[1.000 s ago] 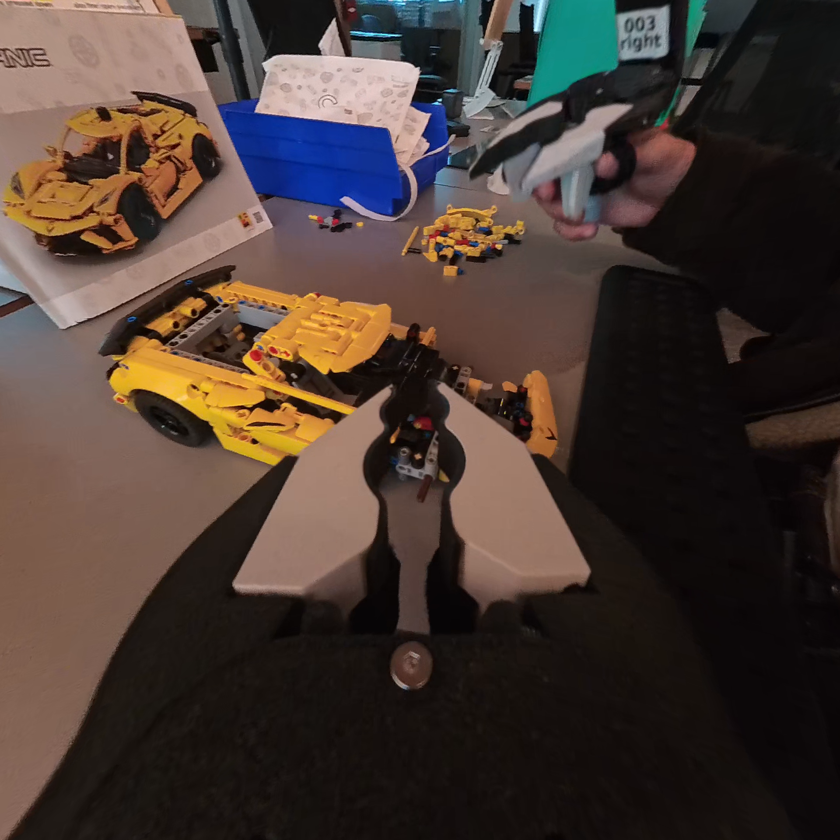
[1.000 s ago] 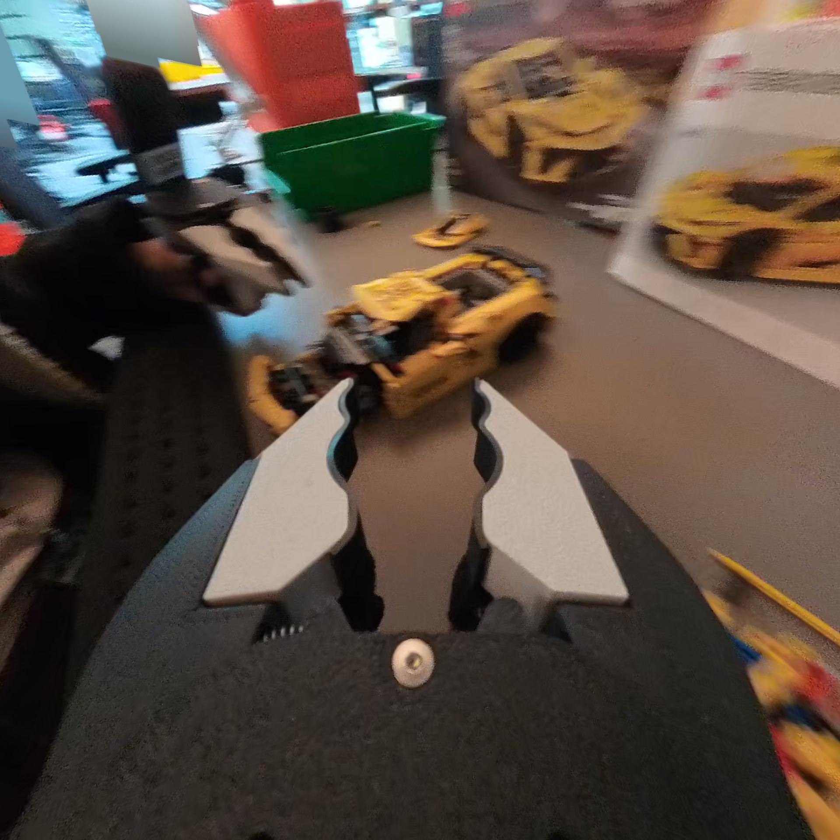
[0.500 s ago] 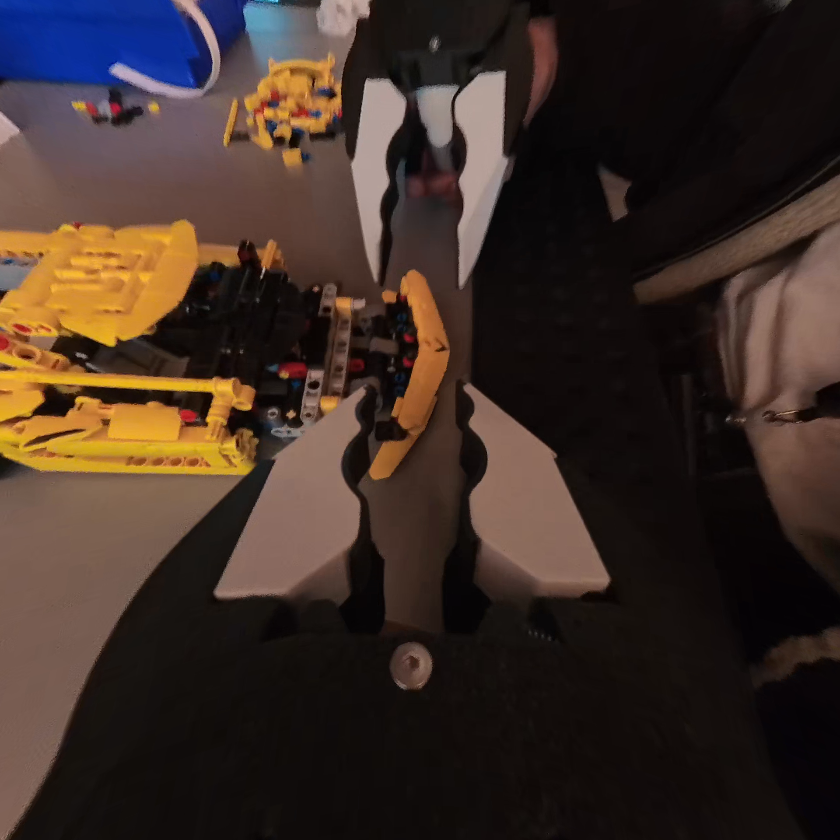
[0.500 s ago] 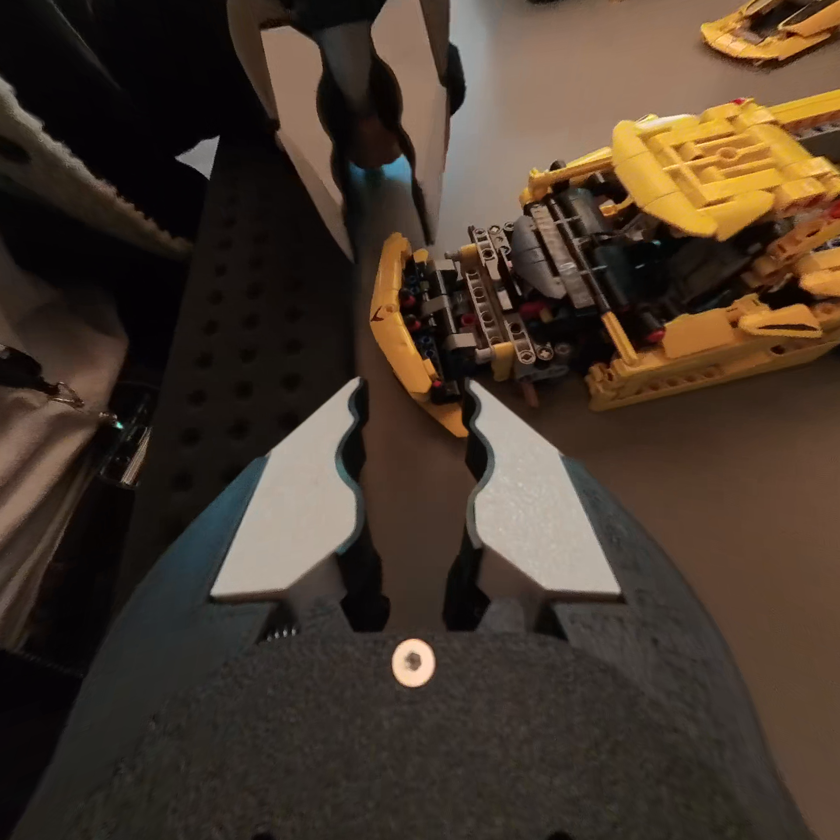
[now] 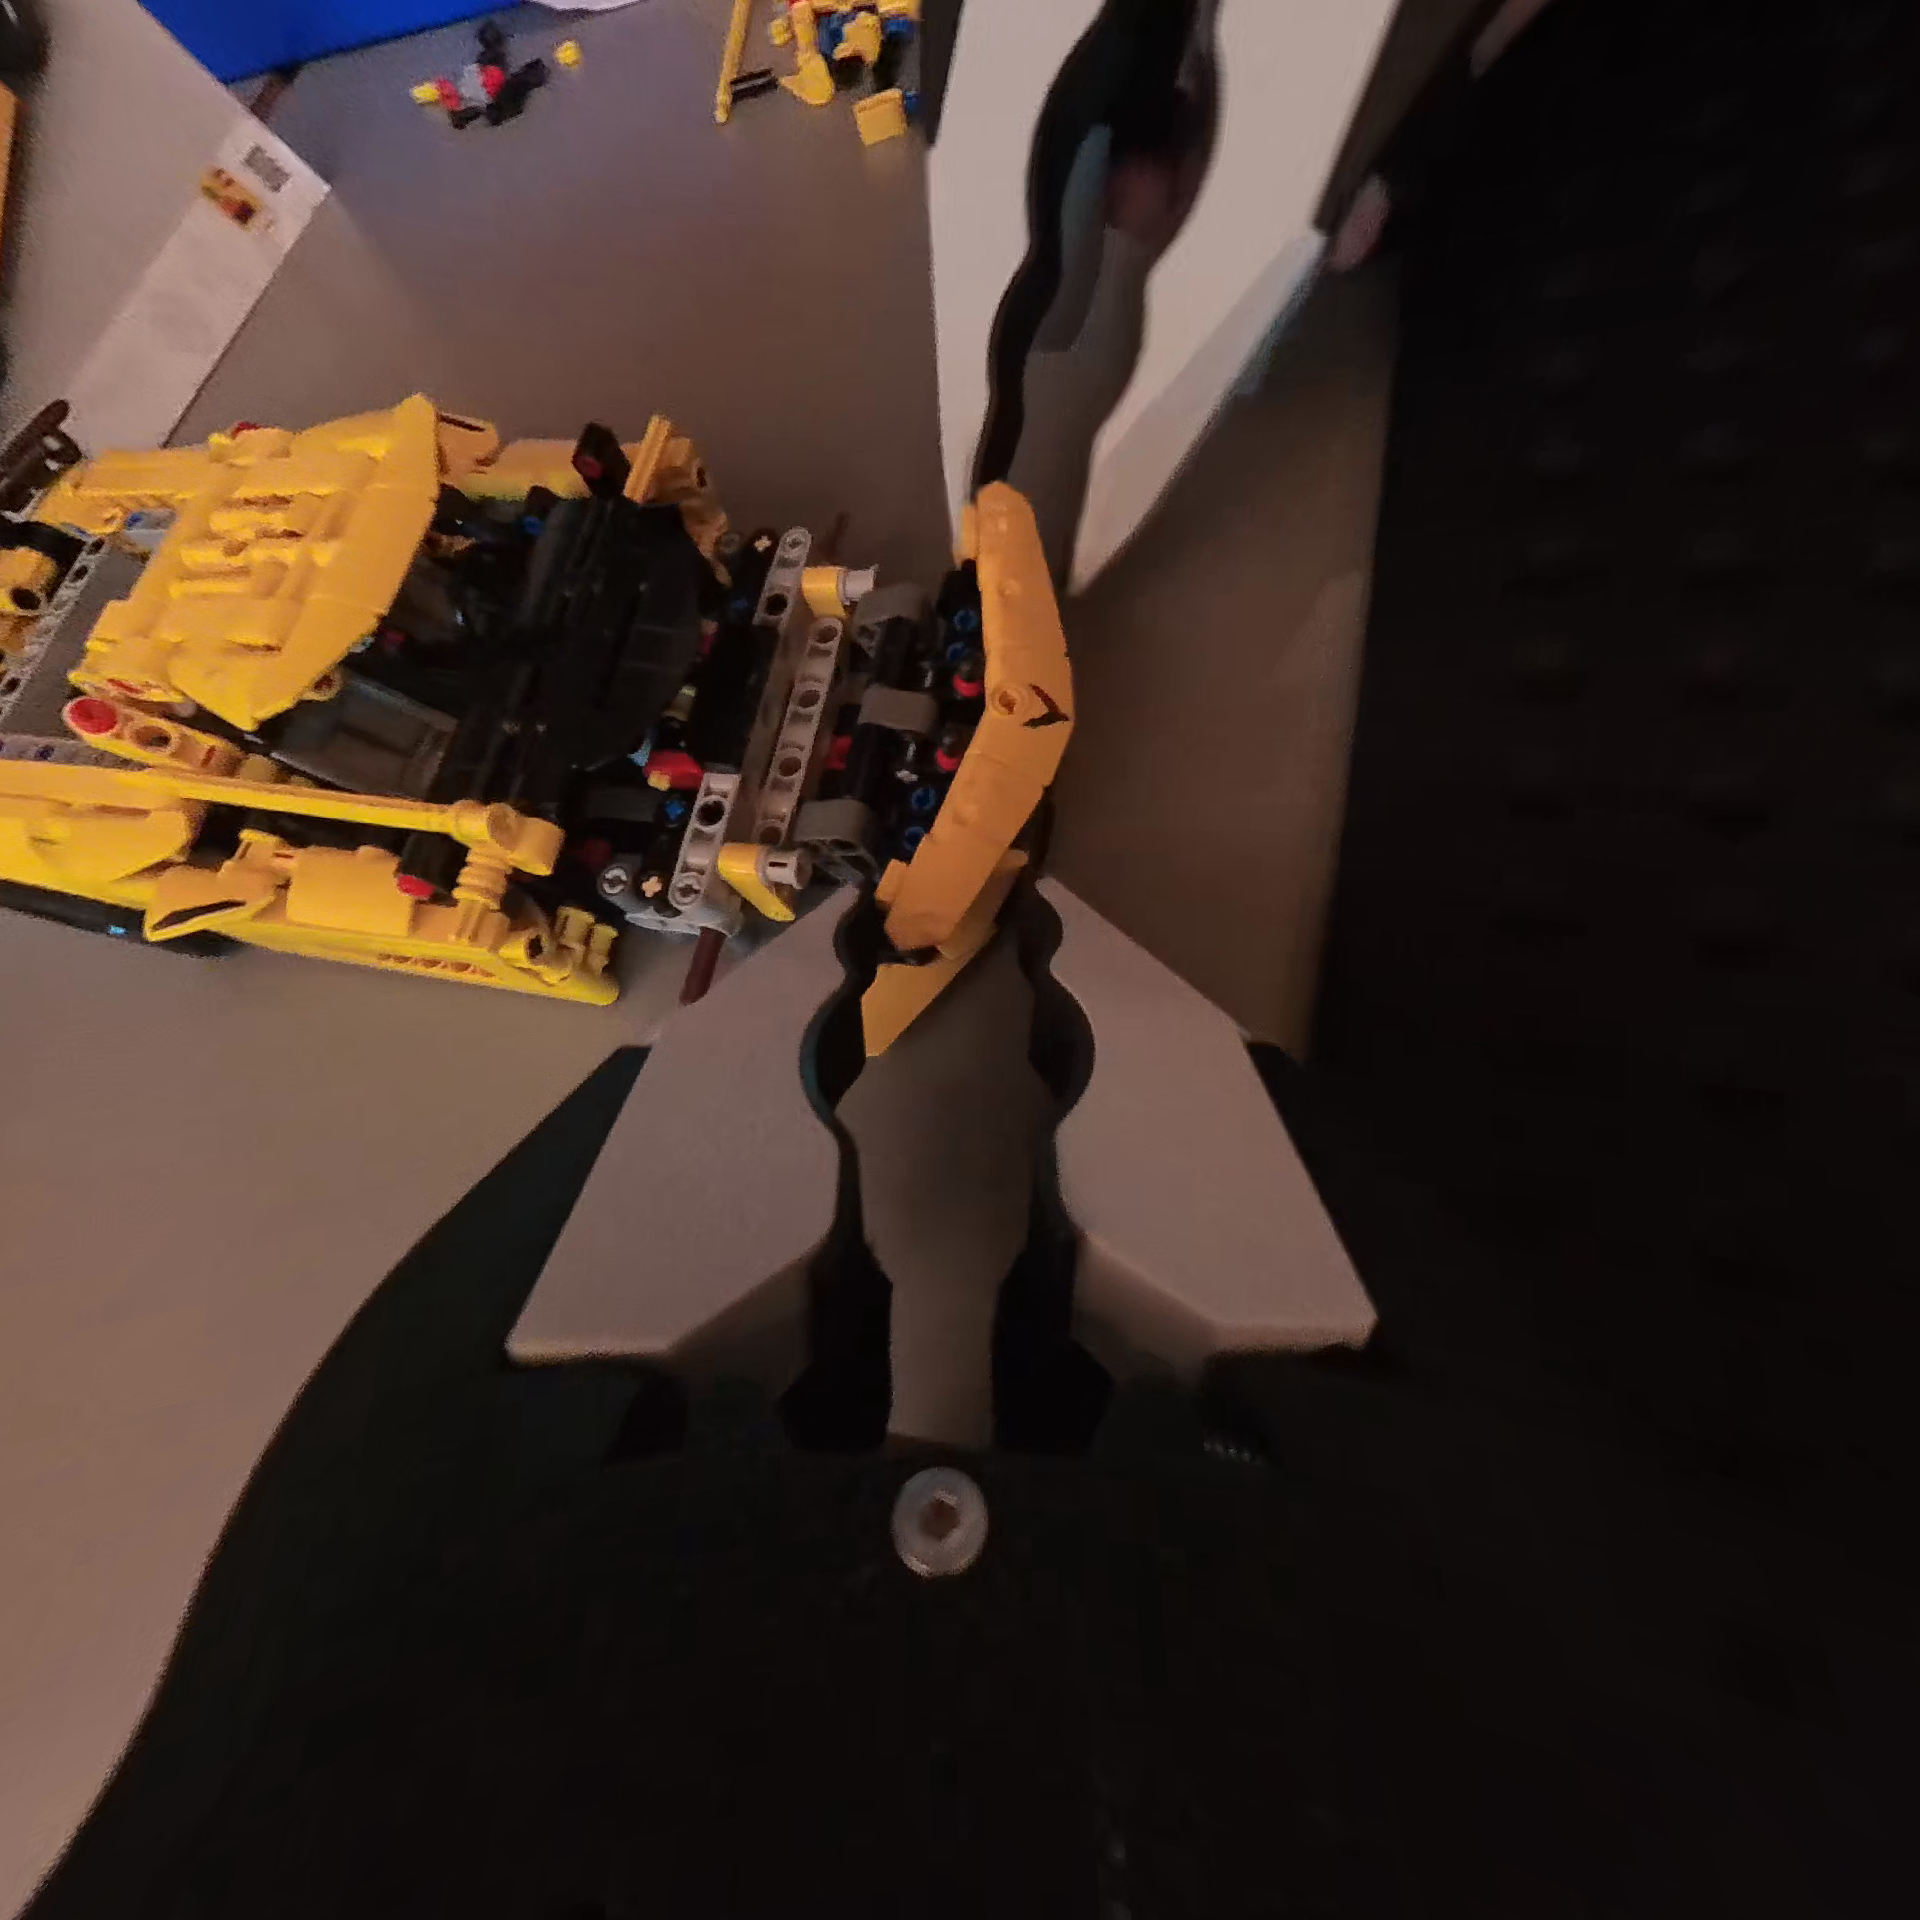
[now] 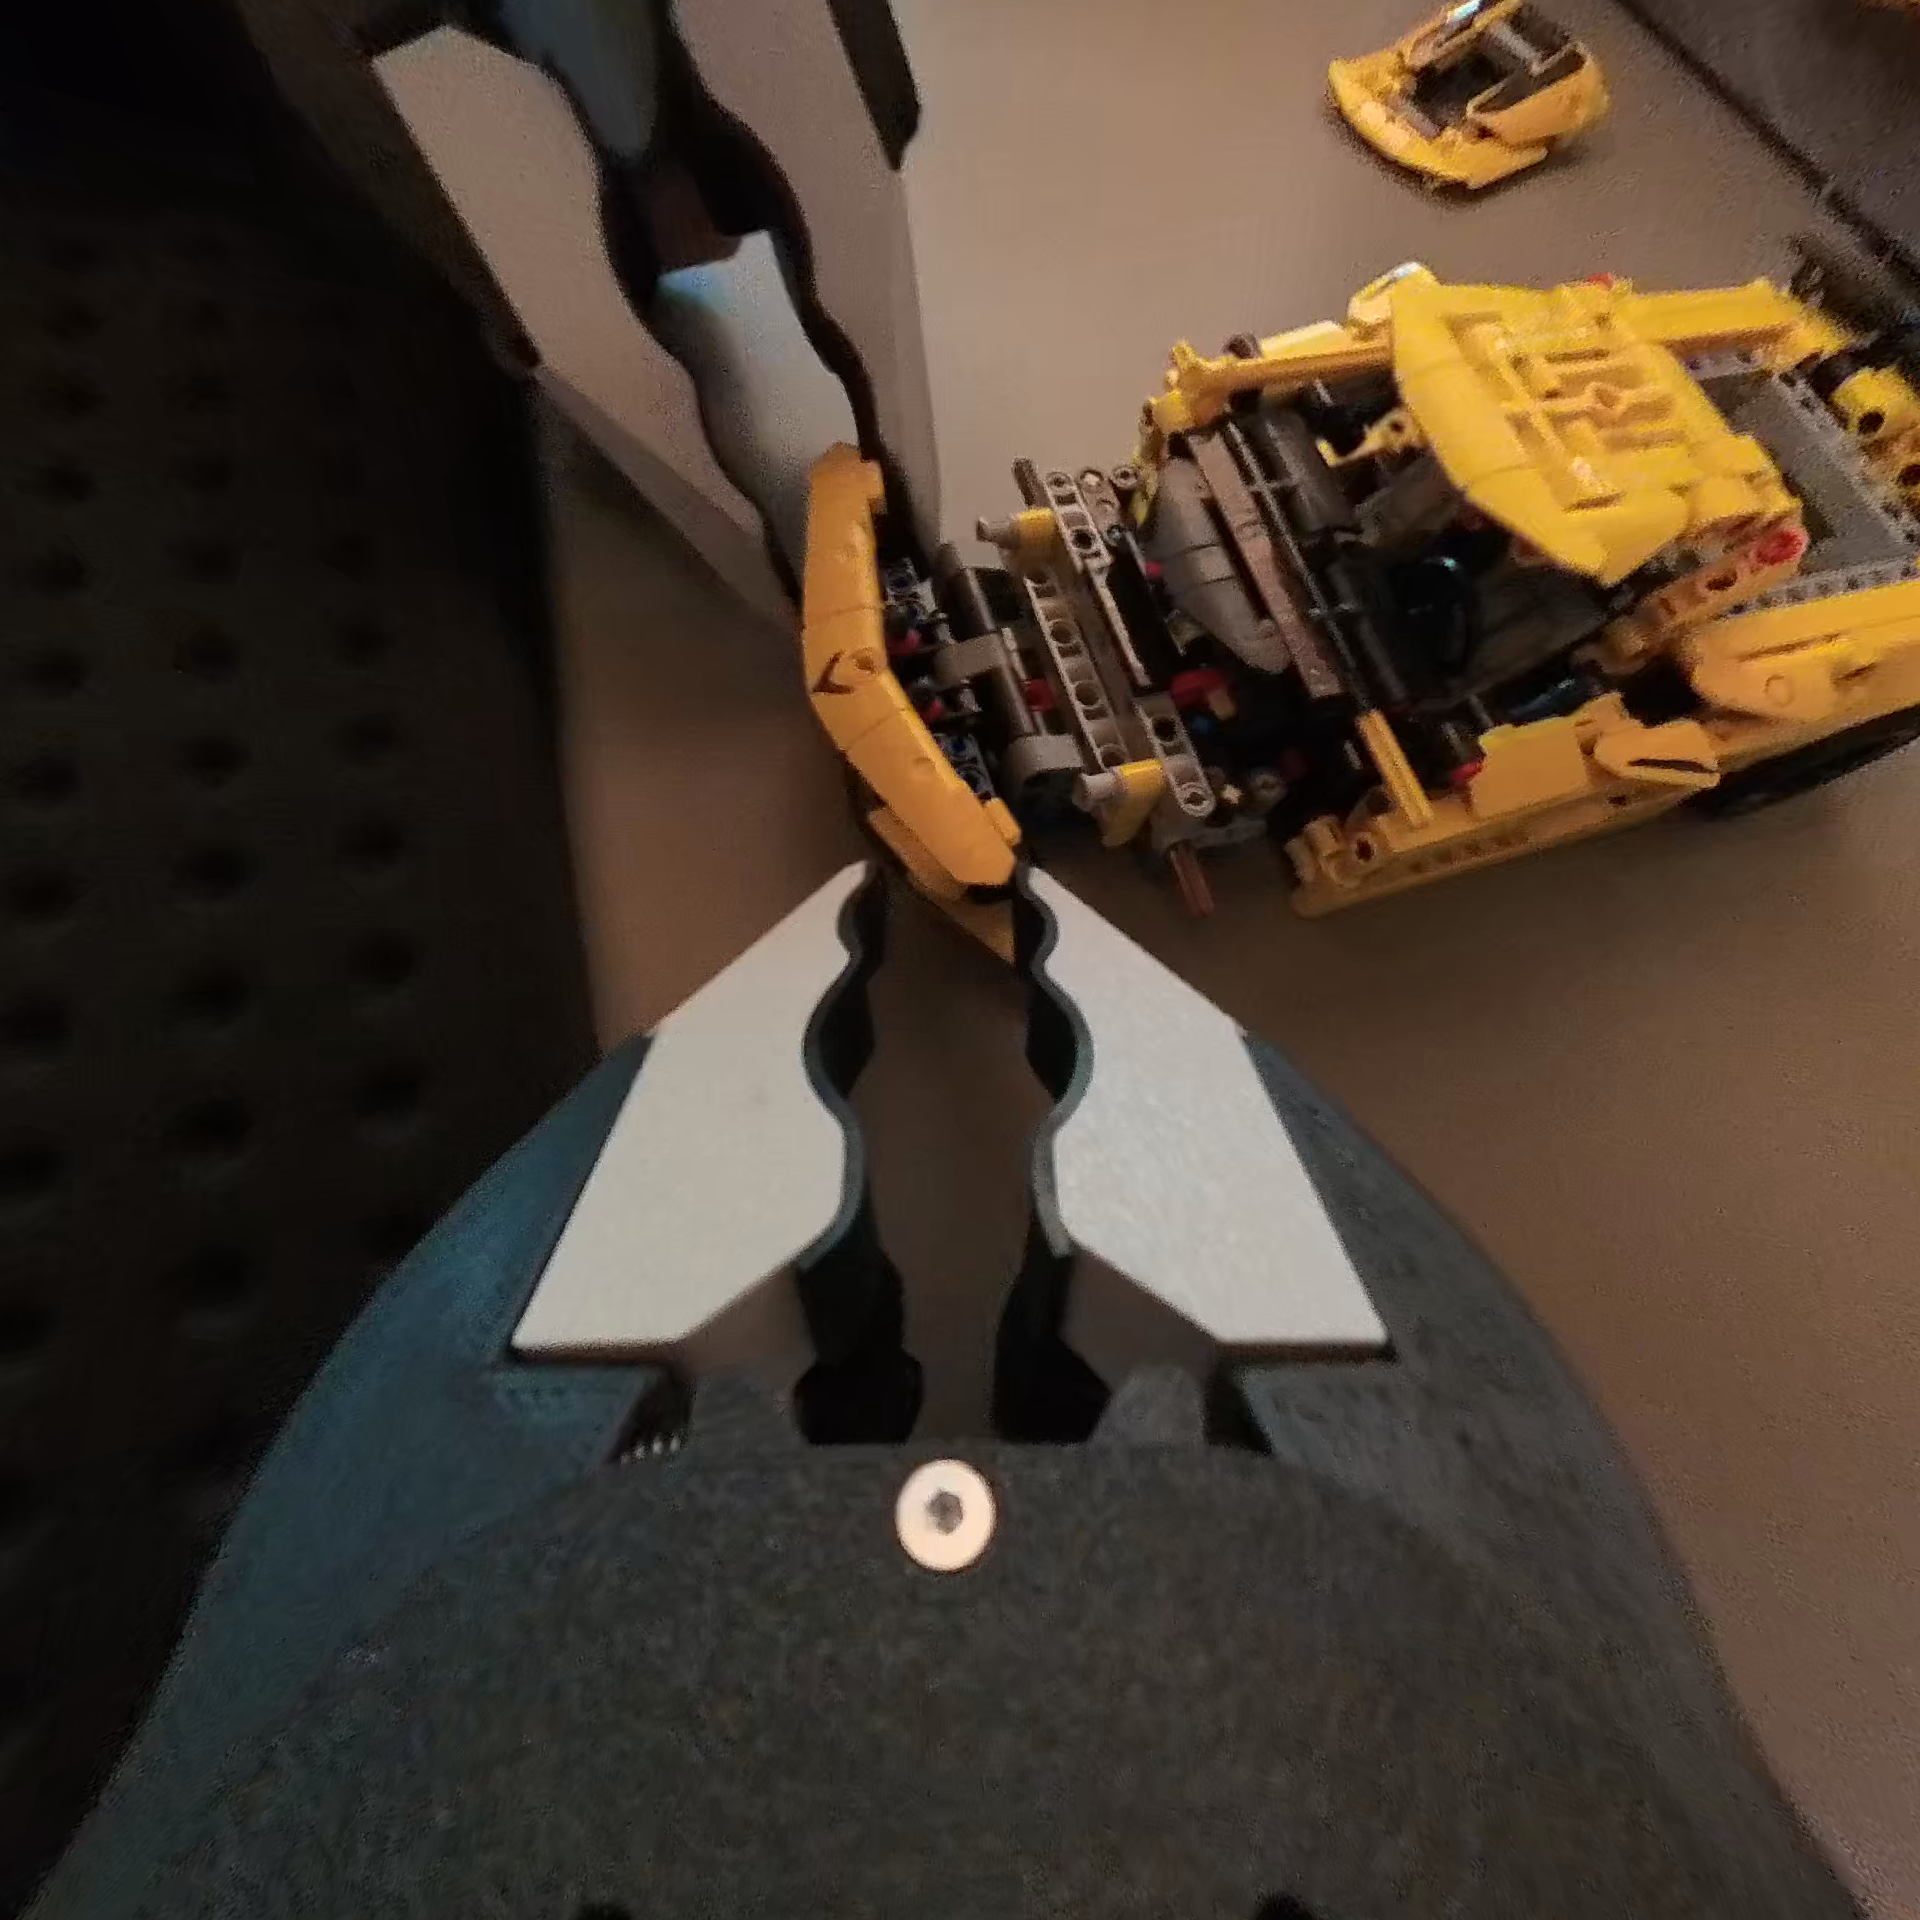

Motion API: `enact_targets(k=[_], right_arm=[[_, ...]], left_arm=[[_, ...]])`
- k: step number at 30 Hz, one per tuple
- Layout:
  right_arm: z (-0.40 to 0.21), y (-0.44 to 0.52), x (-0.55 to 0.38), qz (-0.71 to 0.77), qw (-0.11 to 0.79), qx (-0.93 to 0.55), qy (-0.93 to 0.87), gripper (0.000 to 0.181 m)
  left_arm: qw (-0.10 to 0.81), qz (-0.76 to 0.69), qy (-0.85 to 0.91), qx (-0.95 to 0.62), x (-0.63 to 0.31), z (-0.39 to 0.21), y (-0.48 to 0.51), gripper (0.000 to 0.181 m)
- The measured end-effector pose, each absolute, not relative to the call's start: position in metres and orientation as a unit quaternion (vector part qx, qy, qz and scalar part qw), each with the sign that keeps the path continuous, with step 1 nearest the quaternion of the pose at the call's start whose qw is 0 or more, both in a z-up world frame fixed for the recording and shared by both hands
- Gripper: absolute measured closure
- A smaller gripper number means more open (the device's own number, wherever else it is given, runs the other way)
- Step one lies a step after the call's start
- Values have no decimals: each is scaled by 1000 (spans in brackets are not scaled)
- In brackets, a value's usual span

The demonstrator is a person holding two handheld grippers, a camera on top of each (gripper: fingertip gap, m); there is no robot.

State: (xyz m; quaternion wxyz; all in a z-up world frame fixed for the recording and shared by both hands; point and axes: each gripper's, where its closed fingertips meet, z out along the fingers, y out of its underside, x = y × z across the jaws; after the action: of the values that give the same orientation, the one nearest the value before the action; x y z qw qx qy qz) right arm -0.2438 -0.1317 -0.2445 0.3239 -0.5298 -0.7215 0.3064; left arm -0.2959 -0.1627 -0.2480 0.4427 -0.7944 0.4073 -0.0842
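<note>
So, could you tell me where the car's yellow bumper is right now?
The bumper sits at the car's end nearest the table edge, with the left gripper around one tip and the right gripper around the other.

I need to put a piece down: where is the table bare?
Bare table lies left of the left gripper, bordered by the yellow car; a second patch runs between the car and the loose bricks. Crowded at the yellow bumper: left gripper and right gripper each grip an end.
</note>
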Motion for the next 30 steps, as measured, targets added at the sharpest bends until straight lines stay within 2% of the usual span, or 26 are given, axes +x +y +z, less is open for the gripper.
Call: enact_targets(k=[5,9,14,25,26,28,30], right_arm=[[-236,-129,-249,259,387,-509,-724,146],[-225,-132,-255,263,415,-506,-709,147],[-237,-144,-260,270,364,-506,-734,159],[-228,-145,-258,349,308,-540,-701,162],[-226,-145,-258,362,304,-545,-693,181],[-193,-145,-260,444,322,-538,-640,181],[-204,-138,-257,397,346,-534,-661,181]], left_arm=[[445,-76,410,-792,-297,-248,-163,155],[442,-82,408,-795,-296,-247,-163,156],[435,-113,396,-801,-294,-247,-165,156],[436,-142,390,-798,-291,-245,-165,157],[431,-140,394,-800,-291,-247,-165,157],[431,-130,407,-795,-289,-248,-166,158],[432,-128,408,-794,-288,-248,-166,158]])
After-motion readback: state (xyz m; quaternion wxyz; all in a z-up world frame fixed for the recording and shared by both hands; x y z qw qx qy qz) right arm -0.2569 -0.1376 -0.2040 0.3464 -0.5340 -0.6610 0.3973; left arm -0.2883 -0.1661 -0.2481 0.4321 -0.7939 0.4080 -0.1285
